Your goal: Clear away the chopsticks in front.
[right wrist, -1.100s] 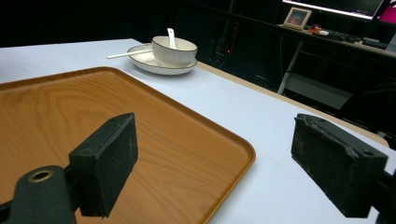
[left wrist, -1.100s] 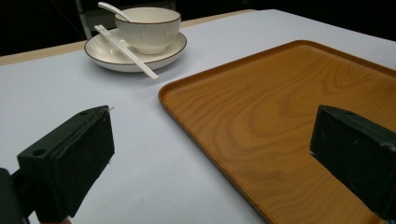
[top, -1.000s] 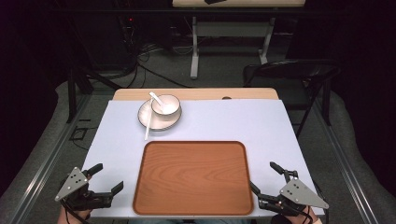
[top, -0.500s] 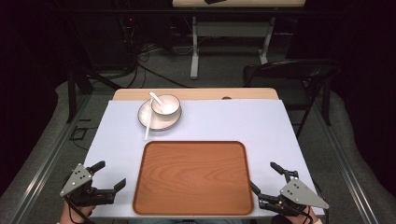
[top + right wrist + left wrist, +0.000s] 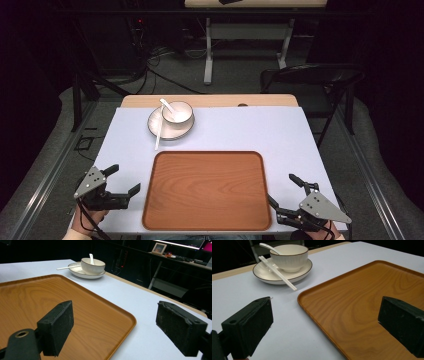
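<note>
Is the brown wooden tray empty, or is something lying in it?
Empty. The brown wooden tray shows bare wood grain across its whole surface; the white bowl, saucer and chopsticks stand apart on the table behind it.

The tabletop (image 5: 235,130) is lit evenly from above, while the room around it is left nearly black. Only soft, faint shadows are cast. A mild sheen is seen on the tray (image 5: 362,305). The close black jaws are rendered slightly soft and grainy.
</note>
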The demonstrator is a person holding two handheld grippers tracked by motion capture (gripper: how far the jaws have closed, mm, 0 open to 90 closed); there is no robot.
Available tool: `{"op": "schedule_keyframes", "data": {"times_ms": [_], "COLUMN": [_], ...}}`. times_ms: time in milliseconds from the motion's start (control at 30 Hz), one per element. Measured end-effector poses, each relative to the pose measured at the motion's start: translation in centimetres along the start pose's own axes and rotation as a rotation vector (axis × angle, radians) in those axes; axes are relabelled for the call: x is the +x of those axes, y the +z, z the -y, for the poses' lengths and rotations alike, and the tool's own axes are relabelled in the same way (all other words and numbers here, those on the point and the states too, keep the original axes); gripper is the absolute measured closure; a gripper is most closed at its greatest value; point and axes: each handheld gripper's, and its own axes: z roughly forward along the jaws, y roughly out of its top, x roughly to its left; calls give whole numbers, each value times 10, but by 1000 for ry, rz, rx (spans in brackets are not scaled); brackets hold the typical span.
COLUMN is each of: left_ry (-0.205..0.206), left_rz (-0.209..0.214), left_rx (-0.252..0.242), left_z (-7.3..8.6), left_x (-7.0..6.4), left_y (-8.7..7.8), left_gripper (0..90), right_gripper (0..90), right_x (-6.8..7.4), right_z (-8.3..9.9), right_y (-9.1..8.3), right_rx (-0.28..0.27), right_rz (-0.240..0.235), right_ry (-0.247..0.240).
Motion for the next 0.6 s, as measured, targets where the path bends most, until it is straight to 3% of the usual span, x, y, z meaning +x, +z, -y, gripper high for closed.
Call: {"op": "schedule_keyframes", "data": {"times_ms": [300, 600], "left_ry": [-25, -52], "left_rz": [-22, -39], "left_rx": [10, 24], "left_z": [-14, -37], "left_x": [14, 33], "left_y": [14, 36], "left_gripper": [0, 0], "right_gripper": [140, 140], "right_x": [1, 1], "right_z": [0, 0], "right_y": [-2, 0], "right_rx": [-5, 1], "right_rz": [5, -5], "right_ry": [-3, -6]}}
